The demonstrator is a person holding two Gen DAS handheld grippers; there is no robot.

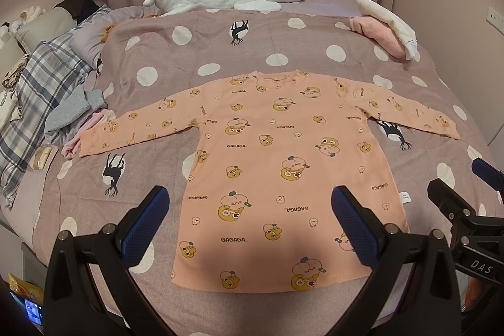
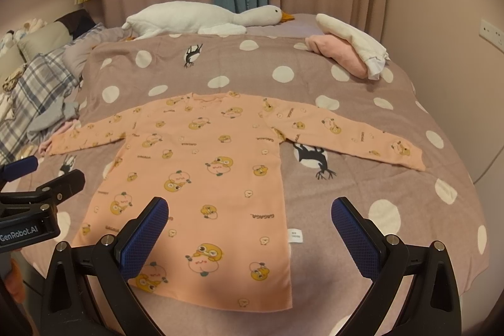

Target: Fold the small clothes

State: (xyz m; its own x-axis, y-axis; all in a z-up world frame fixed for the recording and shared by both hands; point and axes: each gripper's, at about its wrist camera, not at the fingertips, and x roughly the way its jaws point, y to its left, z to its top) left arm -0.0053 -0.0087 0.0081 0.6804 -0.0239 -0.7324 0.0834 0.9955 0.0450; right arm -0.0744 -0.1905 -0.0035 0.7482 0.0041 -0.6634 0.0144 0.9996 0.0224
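Grippers level above shirt (image 1: 271,166) hem, left gripper (image 1: 250,210) agape, right gripper (image 2: 250,219) agape

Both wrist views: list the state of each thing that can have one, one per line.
Peach long-sleeved cartoon-print shirt: unfolded, flat on the bedspread, both sleeves spread out.
Left hand-held gripper: open, empty, above the shirt's hem.
Right hand-held gripper: open, empty, over the shirt's right edge.
Pink and white clothes: folded, stacked near the far right corner.
White plush goose: lying on its side.
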